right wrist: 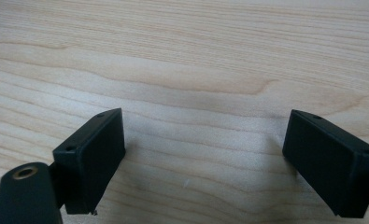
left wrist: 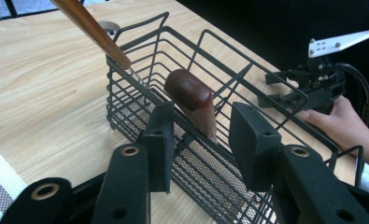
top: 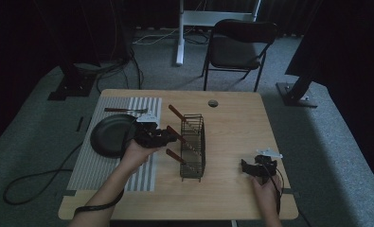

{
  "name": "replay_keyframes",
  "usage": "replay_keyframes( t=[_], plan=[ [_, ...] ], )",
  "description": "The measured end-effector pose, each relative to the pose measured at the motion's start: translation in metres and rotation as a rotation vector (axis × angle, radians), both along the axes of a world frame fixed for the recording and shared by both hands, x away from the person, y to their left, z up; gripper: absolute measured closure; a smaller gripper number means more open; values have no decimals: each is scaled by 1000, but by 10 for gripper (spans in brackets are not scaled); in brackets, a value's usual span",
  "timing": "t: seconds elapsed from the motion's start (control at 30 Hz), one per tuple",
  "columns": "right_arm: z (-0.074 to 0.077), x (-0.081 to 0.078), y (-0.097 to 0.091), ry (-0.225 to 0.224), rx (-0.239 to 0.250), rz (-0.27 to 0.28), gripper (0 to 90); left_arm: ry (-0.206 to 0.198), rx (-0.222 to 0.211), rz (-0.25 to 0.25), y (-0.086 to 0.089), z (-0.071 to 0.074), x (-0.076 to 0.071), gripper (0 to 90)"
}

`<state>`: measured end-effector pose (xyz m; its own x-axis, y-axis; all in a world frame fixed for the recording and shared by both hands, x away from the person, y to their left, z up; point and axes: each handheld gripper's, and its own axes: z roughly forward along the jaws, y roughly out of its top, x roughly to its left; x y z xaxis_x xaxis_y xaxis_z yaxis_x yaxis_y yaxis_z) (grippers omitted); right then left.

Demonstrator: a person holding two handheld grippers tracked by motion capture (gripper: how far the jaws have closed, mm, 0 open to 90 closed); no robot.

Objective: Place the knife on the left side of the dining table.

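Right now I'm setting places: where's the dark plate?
In the high view the dark plate lies on the striped mat, left of the wire basket, beside the left claw.

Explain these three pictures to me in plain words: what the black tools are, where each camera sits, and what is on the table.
A person sits at a wooden table holding a hand-operated black gripper in each hand. The high view looks down from above; the other two cameras ride on the grippers and look along their jaws.

The left gripper reaches for a brown wooden handle poking out of a black wire basket. In the left gripper view the handle lies between the jaws, but the pads do not yet touch it.

The right gripper rests open over bare tabletop, holding nothing.

Two more wooden handles stick out of the basket. To the left, a dark plate lies on a striped mat, with another utensil behind it.
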<state>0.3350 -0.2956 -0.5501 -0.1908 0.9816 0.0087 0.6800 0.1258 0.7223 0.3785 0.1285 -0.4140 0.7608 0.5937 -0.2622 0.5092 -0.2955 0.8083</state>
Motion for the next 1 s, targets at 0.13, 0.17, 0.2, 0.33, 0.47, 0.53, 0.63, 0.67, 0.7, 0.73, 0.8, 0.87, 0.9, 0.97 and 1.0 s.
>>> replay_keyframes(
  t=[0.13, 0.17, 0.2, 0.33, 0.47, 0.53, 0.63, 0.67, 0.7, 0.73, 0.8, 0.87, 0.9, 0.97, 1.0],
  plan=[
    [0, 0, 0, 0, 0, 0, 120, 9, -17, -1, 1, 0, 0, 731],
    [0, 0, 0, 0, 0, 0, 120, 9, -17, -1, 1, 0, 0, 738],
    [0, 0, 0, 0, 0, 0, 120, 10, -26, -4, 1, 0, 1, 744],
    [0, 0, 0, 0, 0, 0, 120, 4, -61, -33, -1, 1, -2, 806],
    [0, 0, 0, 0, 0, 0, 120, -31, -53, -47, -4, 3, -8, 818],
    [0, 0, 0, 1, 0, 0, 120, -46, -59, -38, -5, 3, -10, 819],
    [0, 0, 0, 1, 0, 0, 120, -63, -59, -42, -5, 5, -12, 819],
    [0, 0, 0, 1, 0, 0, 120, -71, -63, -46, -5, 8, -13, 819],
    [0, 0, 0, 1, 0, 0, 120, -71, -63, -46, -5, 8, -13, 819],
    [0, 0, 0, 1, 0, 0, 120, -74, -60, -44, -4, 11, -14, 819],
    [0, 0, 0, 1, 0, 0, 120, -86, -60, -43, -3, 13, -15, 819],
    [0, 0, 0, 1, 0, 0, 121, -87, -59, -41, -3, 14, -16, 820],
    [0, 0, 0, 1, 0, 0, 120, -96, -66, -41, 1, 18, -17, 820],
    [0, 0, 0, 1, 0, 0, 120, -102, -58, -35, 3, 22, -19, 820],
    [0, 0, 0, 1, 1, 0, 120, -110, -59, -32, 4, 24, -21, 820]
  ],
)
